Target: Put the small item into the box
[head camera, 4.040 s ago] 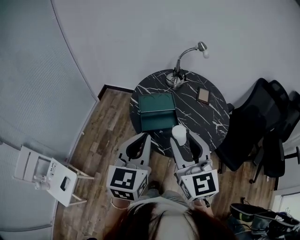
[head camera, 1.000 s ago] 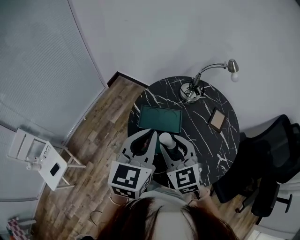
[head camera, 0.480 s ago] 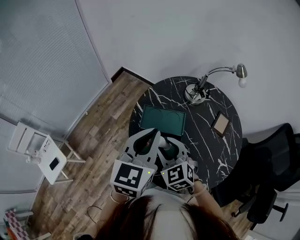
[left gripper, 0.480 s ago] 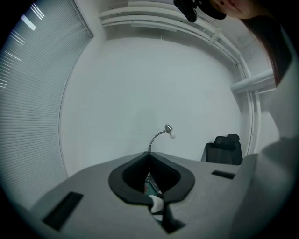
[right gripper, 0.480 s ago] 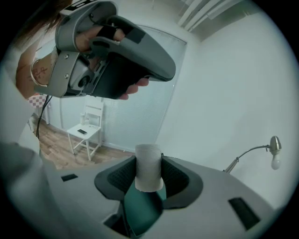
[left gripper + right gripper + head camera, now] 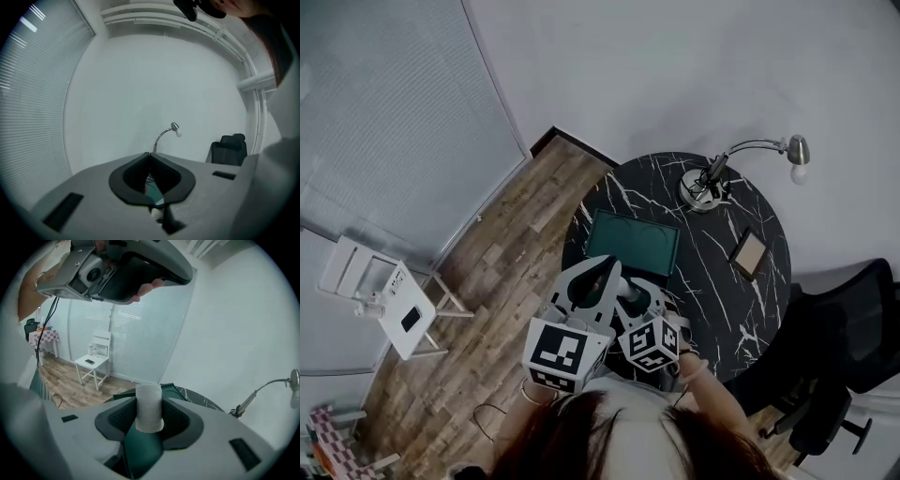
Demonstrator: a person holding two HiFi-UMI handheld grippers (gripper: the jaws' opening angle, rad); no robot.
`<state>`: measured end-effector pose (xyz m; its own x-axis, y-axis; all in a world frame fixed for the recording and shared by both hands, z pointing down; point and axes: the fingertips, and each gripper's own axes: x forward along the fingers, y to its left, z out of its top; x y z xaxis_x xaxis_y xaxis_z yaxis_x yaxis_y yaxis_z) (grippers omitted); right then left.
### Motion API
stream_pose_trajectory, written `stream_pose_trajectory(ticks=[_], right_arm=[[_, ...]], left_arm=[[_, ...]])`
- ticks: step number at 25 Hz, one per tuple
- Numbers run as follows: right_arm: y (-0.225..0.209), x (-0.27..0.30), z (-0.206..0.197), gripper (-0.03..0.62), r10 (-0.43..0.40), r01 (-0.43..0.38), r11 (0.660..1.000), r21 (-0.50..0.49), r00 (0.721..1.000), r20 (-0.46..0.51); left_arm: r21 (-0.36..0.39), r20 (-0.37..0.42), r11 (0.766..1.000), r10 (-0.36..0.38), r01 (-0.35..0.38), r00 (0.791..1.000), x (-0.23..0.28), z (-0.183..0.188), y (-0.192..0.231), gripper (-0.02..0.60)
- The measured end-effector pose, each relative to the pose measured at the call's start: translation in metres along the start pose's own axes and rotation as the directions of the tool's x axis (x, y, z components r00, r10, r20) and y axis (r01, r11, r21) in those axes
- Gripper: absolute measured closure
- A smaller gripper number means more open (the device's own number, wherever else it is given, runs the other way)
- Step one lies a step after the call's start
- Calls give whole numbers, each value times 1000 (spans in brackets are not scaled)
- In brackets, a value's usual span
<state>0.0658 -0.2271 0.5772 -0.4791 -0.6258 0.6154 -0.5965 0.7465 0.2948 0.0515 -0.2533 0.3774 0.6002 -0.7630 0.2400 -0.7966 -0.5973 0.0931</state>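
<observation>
A white cylinder (image 6: 149, 408), the small item, stands upright between the pads of my right gripper (image 6: 149, 416), which is shut on it. In the head view this gripper (image 6: 635, 300) hangs over the near edge of the round table, just short of the green box (image 6: 633, 242). The box's green surface (image 6: 140, 446) shows below the jaws in the right gripper view. My left gripper (image 6: 605, 272) sits close on the left, its fingertips meeting with nothing between them (image 6: 150, 154). The right gripper view shows it overhead (image 6: 117, 268) in a hand.
The black marble table (image 6: 712, 291) also carries a gooseneck lamp (image 6: 710, 187) at the back and a small framed board (image 6: 749, 253) at the right. A black office chair (image 6: 844, 347) stands to the right, a white chair (image 6: 380, 300) on the wooden floor to the left.
My right gripper has turned and swung left with the cylinder, closing up beside the left gripper. The head view has shifted, so the table sits further right.
</observation>
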Motion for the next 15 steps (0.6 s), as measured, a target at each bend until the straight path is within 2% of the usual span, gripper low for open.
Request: stream_pose_trajectory(ticks=[9, 15], right_arm=[[5, 32, -38, 410, 57, -57, 998, -5, 994, -91], [11, 50, -67, 410, 112, -108, 994, 34, 980, -163]], left_arm=[[-13, -11, 999, 34, -34, 999, 2, -4, 8, 573], [-21, -15, 999, 47, -48, 999, 0, -6, 8, 572]])
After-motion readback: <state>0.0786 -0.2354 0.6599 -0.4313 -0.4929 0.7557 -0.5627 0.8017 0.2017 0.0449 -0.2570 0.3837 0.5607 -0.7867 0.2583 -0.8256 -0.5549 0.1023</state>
